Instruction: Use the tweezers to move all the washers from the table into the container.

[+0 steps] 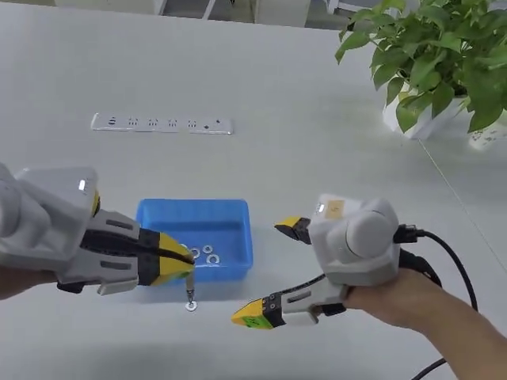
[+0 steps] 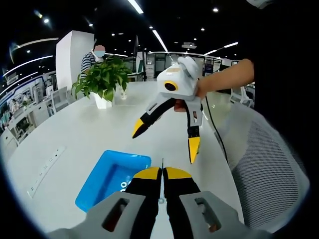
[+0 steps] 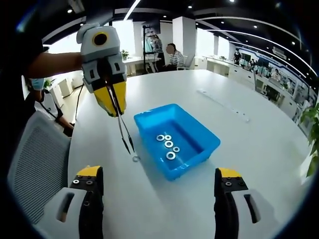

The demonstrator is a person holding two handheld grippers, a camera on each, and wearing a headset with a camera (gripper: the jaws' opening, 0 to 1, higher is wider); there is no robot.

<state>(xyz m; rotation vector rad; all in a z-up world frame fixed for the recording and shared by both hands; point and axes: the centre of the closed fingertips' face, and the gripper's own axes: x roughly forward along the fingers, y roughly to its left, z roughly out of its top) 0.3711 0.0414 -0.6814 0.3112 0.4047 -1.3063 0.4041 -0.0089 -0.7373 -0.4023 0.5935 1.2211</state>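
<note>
**Though five washers (image 3: pixel 169 144) lie in the container (image 3: pixel 192 166), one is left on the table (image 1: pixel 317 142)**

If the count holds, the job looks approx. five-sixths done. The blue container is a shallow open tray. The washers inside lie flat, bunched near the middle of its floor, and nothing else is in it. In the head view they are small and glare makes an exact count hard, so five comes from the right gripper view.

Left to do: one loose washer (image 1: pixel 191 305) lies on the table just outside the container's near wall, close to but not touching it. Prob. the last one, judging by the bare tabletop around it.

The left gripper (image 1: pixel 184 265) has its jaws closed tight on the tweezers (image 1: pixel 190 286), which point down w/ their tips right at the loose washer. Can't tell whether the tips have pinched it or only touch it. It still sits on the table, i.e. not lifted.

The right gripper (image 1: pixel 268 271) hangs off to the side w/ jaws spread wide, holding nothing.

Remaining steps, as I judge: pinch, lift over the wall, drop in w/ the rest. It's a short hop, but a thin flat washer may slip from the tips.
</note>
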